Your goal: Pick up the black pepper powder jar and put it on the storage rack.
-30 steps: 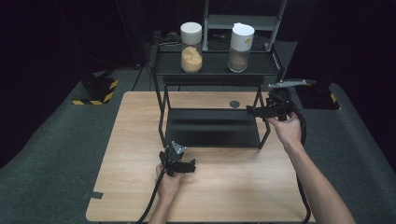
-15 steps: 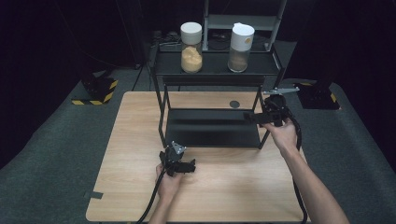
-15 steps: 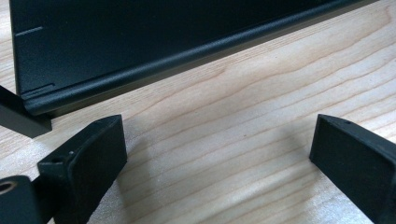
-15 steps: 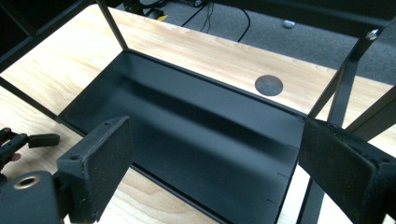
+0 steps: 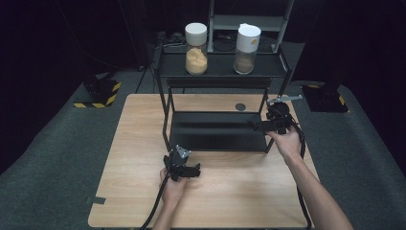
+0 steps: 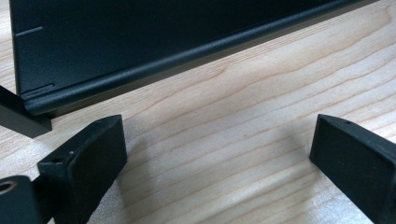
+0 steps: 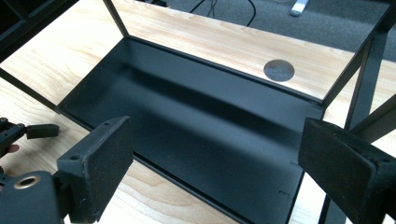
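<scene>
Wooden table (image 5: 230, 191): your left gripper (image 5: 191, 170) rests low, your right gripper (image 5: 256, 126) beside the rack (image 5: 215, 129) (both jaws spread, empty).

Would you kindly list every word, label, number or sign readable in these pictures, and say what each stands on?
No text can be read.
Small orange mark on the white-lidded jar of brown powder: too small to read.
Yellow-and-black hazard stripes on the black floor base: a warning pattern, no words.

jar, tan powder (image 5: 196, 43) | jar, brown powder (image 5: 247, 42) | both on rack's top shelf | striped block (image 5: 100, 91) on floor
</scene>
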Action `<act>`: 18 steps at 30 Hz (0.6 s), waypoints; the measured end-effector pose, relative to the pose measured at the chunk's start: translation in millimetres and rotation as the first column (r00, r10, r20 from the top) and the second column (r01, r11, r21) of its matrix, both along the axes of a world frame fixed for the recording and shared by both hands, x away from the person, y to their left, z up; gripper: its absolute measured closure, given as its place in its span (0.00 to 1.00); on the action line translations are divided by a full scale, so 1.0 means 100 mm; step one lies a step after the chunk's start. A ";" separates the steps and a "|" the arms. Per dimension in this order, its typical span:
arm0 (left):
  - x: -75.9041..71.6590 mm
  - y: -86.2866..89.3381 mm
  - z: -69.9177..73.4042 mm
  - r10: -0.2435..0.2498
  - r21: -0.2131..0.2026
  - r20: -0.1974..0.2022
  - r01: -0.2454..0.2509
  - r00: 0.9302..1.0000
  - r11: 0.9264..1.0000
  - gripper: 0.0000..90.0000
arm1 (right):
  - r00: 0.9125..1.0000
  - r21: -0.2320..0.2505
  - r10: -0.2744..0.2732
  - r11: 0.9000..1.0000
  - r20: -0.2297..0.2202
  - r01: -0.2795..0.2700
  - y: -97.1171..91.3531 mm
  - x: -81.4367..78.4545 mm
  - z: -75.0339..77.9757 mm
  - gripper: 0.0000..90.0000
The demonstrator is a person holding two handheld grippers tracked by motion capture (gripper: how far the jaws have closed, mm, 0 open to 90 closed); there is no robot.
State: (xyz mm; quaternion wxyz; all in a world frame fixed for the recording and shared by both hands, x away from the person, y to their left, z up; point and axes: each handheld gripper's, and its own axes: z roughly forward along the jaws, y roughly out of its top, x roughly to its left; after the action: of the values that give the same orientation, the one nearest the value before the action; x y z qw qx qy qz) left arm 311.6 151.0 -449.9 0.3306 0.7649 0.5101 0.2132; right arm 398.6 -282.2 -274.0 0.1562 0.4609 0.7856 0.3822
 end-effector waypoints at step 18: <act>0.00 0.00 0.00 0.001 0.000 0.000 -0.001 1.000 1.000 0.04 | 0.999 0.014 -0.004 1.000 -0.032 0.005 -0.03 0.00 -0.25 0.11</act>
State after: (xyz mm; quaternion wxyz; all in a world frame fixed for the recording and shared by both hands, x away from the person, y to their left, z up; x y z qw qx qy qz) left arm 311.5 150.8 -449.9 0.3306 0.7647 0.5103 0.2134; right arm 398.9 -285.4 -299.2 0.1413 0.4699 0.7842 0.3799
